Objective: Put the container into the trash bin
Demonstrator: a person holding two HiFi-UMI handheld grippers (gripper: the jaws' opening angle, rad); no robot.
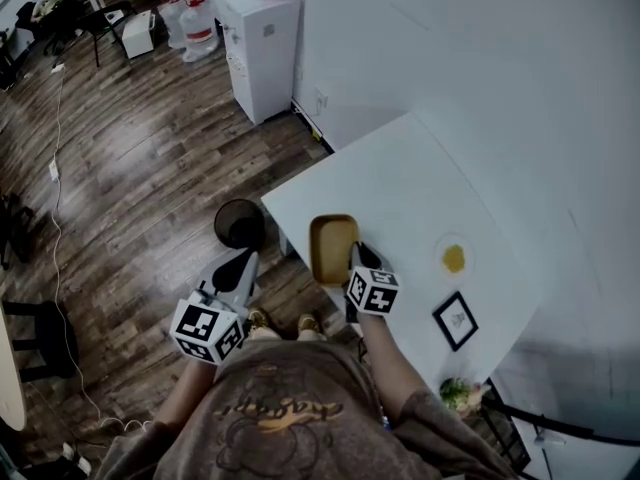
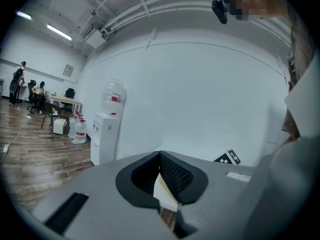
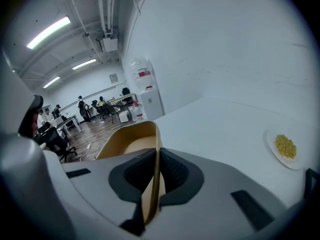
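Your right gripper (image 3: 157, 176) grips the container (image 3: 131, 143) wall at the table (image 1: 420, 183) edge. Left gripper (image 2: 160, 160) clenched, empty. Container's underside hidden.

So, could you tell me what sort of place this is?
Probably an open office or lab: a water dispenser with spare bottles, desks with people in the background, and wood flooring.

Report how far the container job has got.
Done: the right gripper is clamped on the wall of the tan container. In hand: the container is at the near edge of the table. Left: carry it to the black trash bin on the floor beside the table and release it inside.
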